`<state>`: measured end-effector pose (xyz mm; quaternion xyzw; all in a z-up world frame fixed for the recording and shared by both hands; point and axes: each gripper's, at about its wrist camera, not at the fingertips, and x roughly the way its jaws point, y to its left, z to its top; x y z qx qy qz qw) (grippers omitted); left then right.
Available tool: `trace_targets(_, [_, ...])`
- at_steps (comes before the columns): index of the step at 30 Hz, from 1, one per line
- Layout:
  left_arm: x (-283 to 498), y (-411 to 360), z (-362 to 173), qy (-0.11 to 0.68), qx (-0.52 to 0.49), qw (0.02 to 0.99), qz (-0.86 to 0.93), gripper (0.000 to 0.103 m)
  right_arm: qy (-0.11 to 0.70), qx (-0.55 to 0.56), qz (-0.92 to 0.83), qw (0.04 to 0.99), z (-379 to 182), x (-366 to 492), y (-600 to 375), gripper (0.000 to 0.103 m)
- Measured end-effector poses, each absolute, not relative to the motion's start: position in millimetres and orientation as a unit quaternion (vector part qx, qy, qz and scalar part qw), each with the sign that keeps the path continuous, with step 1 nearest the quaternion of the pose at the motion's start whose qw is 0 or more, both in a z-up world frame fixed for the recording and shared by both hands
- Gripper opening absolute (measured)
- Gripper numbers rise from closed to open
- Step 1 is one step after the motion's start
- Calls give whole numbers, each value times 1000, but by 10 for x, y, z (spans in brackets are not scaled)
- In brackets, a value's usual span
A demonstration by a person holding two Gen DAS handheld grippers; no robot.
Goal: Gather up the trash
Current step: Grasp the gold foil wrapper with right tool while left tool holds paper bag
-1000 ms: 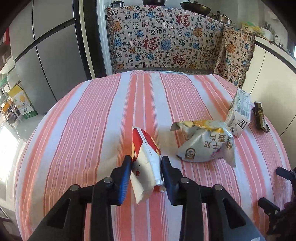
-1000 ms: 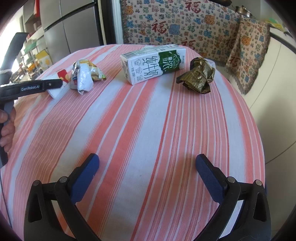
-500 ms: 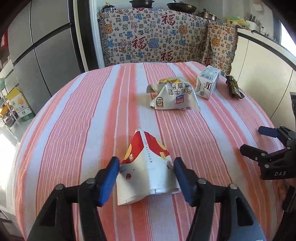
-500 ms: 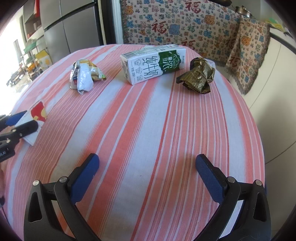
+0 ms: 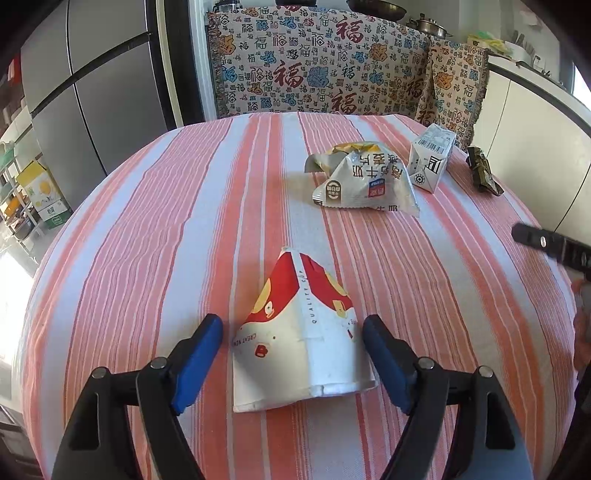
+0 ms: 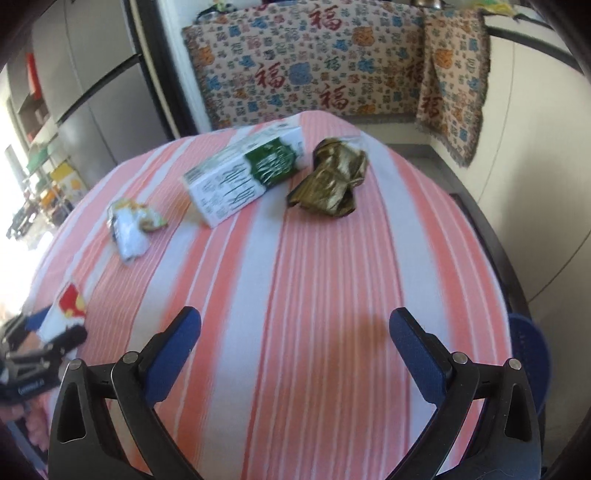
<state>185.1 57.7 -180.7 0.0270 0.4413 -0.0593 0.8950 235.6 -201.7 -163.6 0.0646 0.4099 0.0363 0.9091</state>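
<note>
The left claw (image 5: 291, 354) is opening, its pads clear of the flattened red-and-white paper cup (image 5: 301, 336) lying between them on the near counter (image 5: 147, 221), apparently set down there. The right claw (image 6: 295, 347) gapes wide and empty, facing the far milk carton (image 6: 243, 177) and green wrapper (image 6: 328, 181), probably next.

The right wrist view is motion-blurred; milk carton (image 6: 245, 177) print unreadable.

Left gripper (image 5: 293, 354) jaws opening (pads clear of anything); right gripper (image 6: 295, 343) jaws spread wide.

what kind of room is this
Most likely a home kitchen or dining corner: a tall grey fridge, pots on a counter behind, and a round table under a striped cloth, littered with food wrappers.
</note>
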Motion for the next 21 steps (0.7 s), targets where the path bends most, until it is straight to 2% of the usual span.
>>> trace_targets(3, [1855,577,-1805,441,27,895,-59,81,413,68,11,908,-1533,2802,-2134,102])
trace_targets(7, [1858,580,-1809,441,27,895,-58,81,448,78,-11,891,-1689,3328,-2195,98])
trace_targets(9, [1858,580,-1809,440,27,896,-56,81,459,71,-25,885,-1815,3429,-2201,88])
trace_targets(10, [1859,580,-1808,440,27,896,-55,81,449,51,-38,891,-1822,3419,-2194,75])
trace_targets(11, [1859,581,-1808,440,27,896,-55,81,444,36,-41,895,-1815,3394,-2184,57])
trace_targets(13, [1858,581,-1808,440,27,896,-56,81,437,24,-27,899,-1799,3299,-2179,45])
trace_targets(14, [1858,582,-1807,440,27,896,-56,81,435,17,-18,900,-1784,3221,-2156,35])
trace_targets(16, [1858,581,-1807,440,27,896,-56,81,435,-3,10,900,-1769,2987,-2062,26])
trace_targets(21, [1859,579,-1807,440,27,896,-55,81,438,-24,127,890,-1797,2222,-1693,26])
